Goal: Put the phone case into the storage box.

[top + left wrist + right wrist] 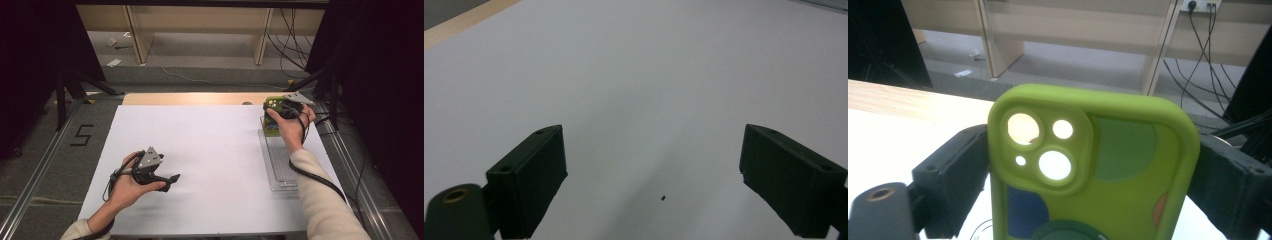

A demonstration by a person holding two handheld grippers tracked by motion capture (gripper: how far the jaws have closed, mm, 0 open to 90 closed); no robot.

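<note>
The phone case [1093,170] is lime green, with round camera cut-outs at its upper left and darker green, blue and orange patches on its back. In the right gripper view it stands upright between the two black jaws of the right gripper [1093,175], its sides against both pads, so the jaws, set wide, are closed on the case across its width. In the high view the case [273,104] is at the far right of the table [210,150], above the far end of a clear tray [278,165] that lies along the right edge of the white sheet. The right hand [291,122] holds that gripper [280,107] there, with its cable trailing back along the sleeve.

The left gripper [167,181] is at the near left, low over the white sheet, pointing right, held in the left hand [127,182]. In the left gripper view its jaws stand wide apart with nothing between them but bare white surface and a tiny dark speck [663,198].
</note>
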